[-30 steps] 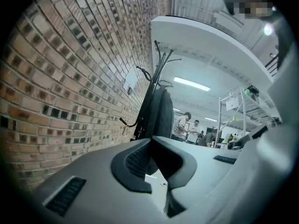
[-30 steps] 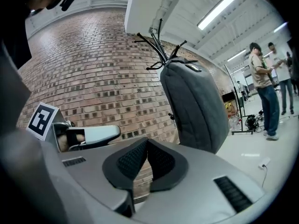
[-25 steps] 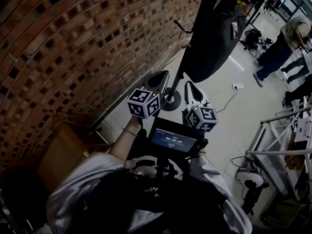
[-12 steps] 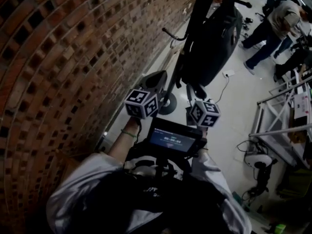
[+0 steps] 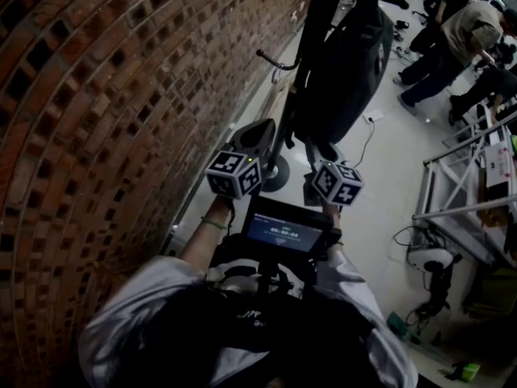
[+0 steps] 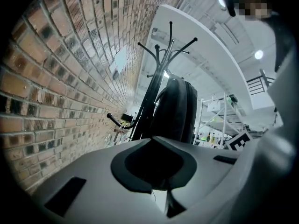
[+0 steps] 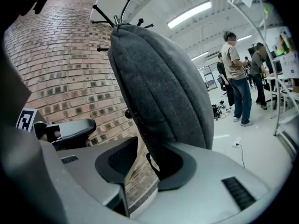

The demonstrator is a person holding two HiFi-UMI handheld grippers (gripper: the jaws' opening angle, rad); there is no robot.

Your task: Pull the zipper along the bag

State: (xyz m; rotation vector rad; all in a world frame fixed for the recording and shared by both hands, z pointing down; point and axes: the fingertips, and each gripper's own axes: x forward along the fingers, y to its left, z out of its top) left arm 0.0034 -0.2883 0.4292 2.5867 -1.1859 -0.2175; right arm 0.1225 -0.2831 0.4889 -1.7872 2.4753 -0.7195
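A dark grey bag (image 5: 347, 63) hangs from a black coat rack (image 6: 163, 55) beside the brick wall. In the right gripper view the bag (image 7: 159, 87) fills the middle, its zipper line running down the left edge. My right gripper (image 7: 147, 164) is open at the bag's lower end. A thin dark loop (image 7: 152, 164) hangs in the gap and the pads do not press on it. In the head view this gripper (image 5: 323, 150) sits just under the bag. My left gripper (image 6: 154, 157) is shut on nothing, short of the bag (image 6: 180, 108), and lies left of the rack's pole (image 5: 257, 134).
The brick wall (image 5: 121, 95) runs close along the left. The rack's round base (image 5: 279, 172) stands on the pale floor, with a cable and socket (image 5: 373, 118) beyond it. People (image 5: 452, 47) stand at the far right, and metal frames (image 5: 468, 184) line the right side.
The head view has swung, so the bag and rack now sit further left and higher. The right gripper has come closer under the bag's bottom. The left gripper has hardly moved.
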